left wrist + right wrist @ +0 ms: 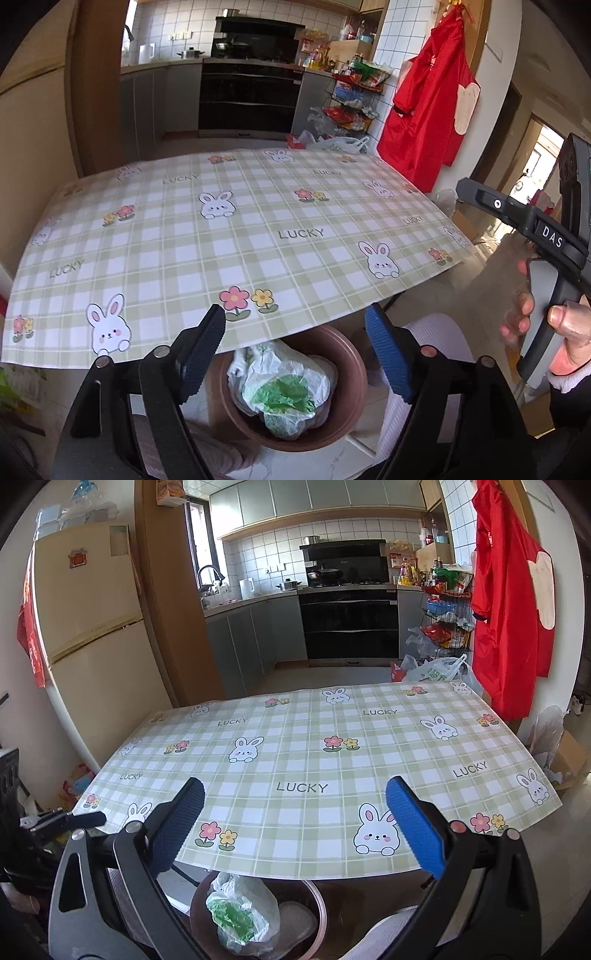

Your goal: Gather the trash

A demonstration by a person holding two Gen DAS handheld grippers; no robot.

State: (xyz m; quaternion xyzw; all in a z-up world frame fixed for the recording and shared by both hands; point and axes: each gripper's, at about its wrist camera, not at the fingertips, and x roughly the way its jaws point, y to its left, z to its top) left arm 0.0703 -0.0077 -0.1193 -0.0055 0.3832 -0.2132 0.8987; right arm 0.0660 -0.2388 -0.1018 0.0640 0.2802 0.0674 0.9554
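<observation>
Bag [284, 391] lies in bin [347, 354] under table [258, 240]; left gripper [295, 347] above it, jaws spread, empty; right gripper [295, 830] spread too. Drop-off looks done; next, seek more trash.

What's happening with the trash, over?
Left gripper open, empty. Right gripper open, empty. Plastic bag sits in the brown bin under the table edge. Nothing blocking.

Table edge [303, 325] overhanging bin [347, 373] mouth
</observation>
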